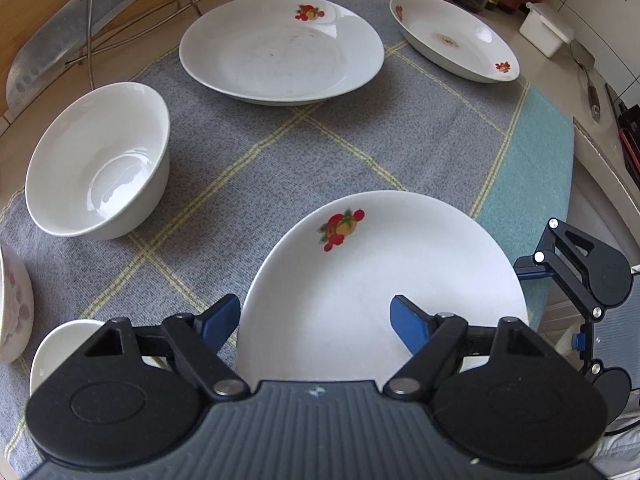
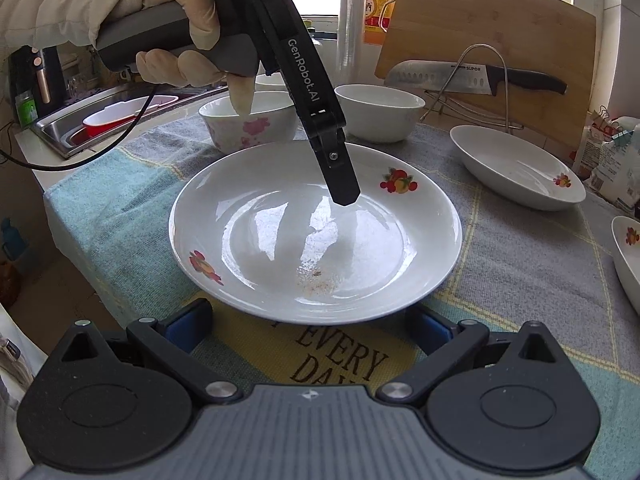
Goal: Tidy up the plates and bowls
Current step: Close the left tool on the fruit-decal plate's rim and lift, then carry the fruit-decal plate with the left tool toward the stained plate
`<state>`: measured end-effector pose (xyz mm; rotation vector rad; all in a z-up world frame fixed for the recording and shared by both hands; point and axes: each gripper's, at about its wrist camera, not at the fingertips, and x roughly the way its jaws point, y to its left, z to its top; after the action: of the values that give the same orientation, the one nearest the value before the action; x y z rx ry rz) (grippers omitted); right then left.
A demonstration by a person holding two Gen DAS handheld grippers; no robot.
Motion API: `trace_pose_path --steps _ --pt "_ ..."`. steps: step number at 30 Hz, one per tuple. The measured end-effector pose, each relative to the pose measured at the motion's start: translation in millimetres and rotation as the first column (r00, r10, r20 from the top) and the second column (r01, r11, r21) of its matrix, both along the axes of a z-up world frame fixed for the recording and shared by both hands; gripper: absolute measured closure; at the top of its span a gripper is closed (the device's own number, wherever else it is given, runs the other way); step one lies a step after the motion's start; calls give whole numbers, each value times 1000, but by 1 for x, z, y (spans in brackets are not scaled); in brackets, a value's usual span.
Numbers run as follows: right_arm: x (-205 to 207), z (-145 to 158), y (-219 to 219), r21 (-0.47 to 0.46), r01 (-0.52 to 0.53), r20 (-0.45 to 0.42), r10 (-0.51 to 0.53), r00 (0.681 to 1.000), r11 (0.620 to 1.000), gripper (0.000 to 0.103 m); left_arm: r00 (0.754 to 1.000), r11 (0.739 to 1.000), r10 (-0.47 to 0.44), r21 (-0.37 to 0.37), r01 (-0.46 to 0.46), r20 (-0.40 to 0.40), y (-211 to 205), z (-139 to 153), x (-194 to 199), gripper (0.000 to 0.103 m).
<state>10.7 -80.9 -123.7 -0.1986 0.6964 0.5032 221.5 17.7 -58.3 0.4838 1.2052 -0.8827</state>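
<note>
At the far left of the left wrist view, a flowered bowl [image 1: 12, 304] is cut off by the frame. A small white dish [image 1: 60, 344] beside it hides partly behind the left gripper [image 1: 314, 304]. That gripper's housing also covers the near rim of the fruit-printed plate [image 1: 380, 272], which lies flat on the grey checked cloth [image 1: 280, 152] spread over the tabletop [image 1: 552, 76]. We see the blue pads released, one outside the plate's left edge and one above its well, neither pressing.

In the right wrist view, a gloved hand [image 2: 180, 40] holds the left gripper tip-down over the plate, and its second finger is hidden behind the first. The plate is glossy white, with two fruit motifs on its rim and brownish specks in its well. The right gripper [image 2: 310, 308] is released too, its pads wide apart just short of the plate's near rim. Its body covers part of the lettering on the cloth. Another dish [image 2: 628, 256] is cut off at the right edge.
</note>
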Motion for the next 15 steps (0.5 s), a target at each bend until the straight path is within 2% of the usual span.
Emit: trace_pose_path --steps 15 --pt "3 3 8 -31 32 -21 -33 999 999 0 996 995 -83 55 85 -35 -5 -7 1 24"
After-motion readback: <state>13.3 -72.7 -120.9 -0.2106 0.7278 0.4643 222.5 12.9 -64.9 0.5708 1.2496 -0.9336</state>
